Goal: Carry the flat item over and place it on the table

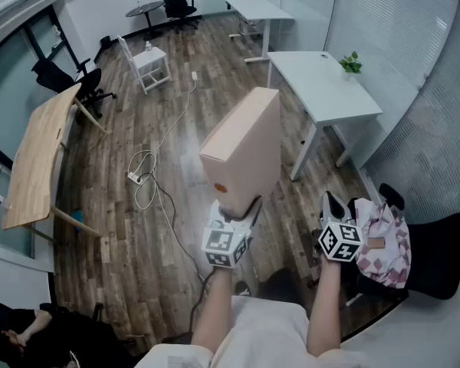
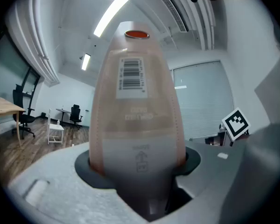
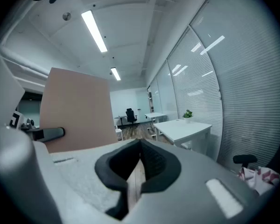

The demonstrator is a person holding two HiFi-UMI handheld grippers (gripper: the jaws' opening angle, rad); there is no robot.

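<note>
Since the flat box (image 1: 245, 148) is up in the air, pinched across its thin side at the bottom end by the left gripper (image 1: 236, 209), I'd guess it's pretty light and stiff. It looks like cardboard and holds its shape with no sag. Downside is nearly all of it stands above the grip and leans away from the person, so it probably wants to lever around in the jaws, and those smooth faces look like they could slide. Gripping across the thin dimension like this makes sense. A hold nearer the middle, or the right gripper steadying the far end, would likely make the set-down calmer. Right gripper (image 1: 332, 204) is off to the side, well clear of the box, jaws closed together with nothing in them.

View differences: the head view is the only one showing the whole room, with the box over the wood floor (image 1: 176, 228) and the white table (image 1: 322, 83) ahead and to the right, not reached yet. Left gripper view looks straight up the narrow edge, so you get the barcode label (image 2: 131, 76) and an orange sticker (image 2: 136, 34), plus both pads pressed on the box's faces. Right gripper view shows the broad plain face of the box off to its left, and the table with the small plant (image 3: 188, 113) straight ahead, seen from nearly level
</note>
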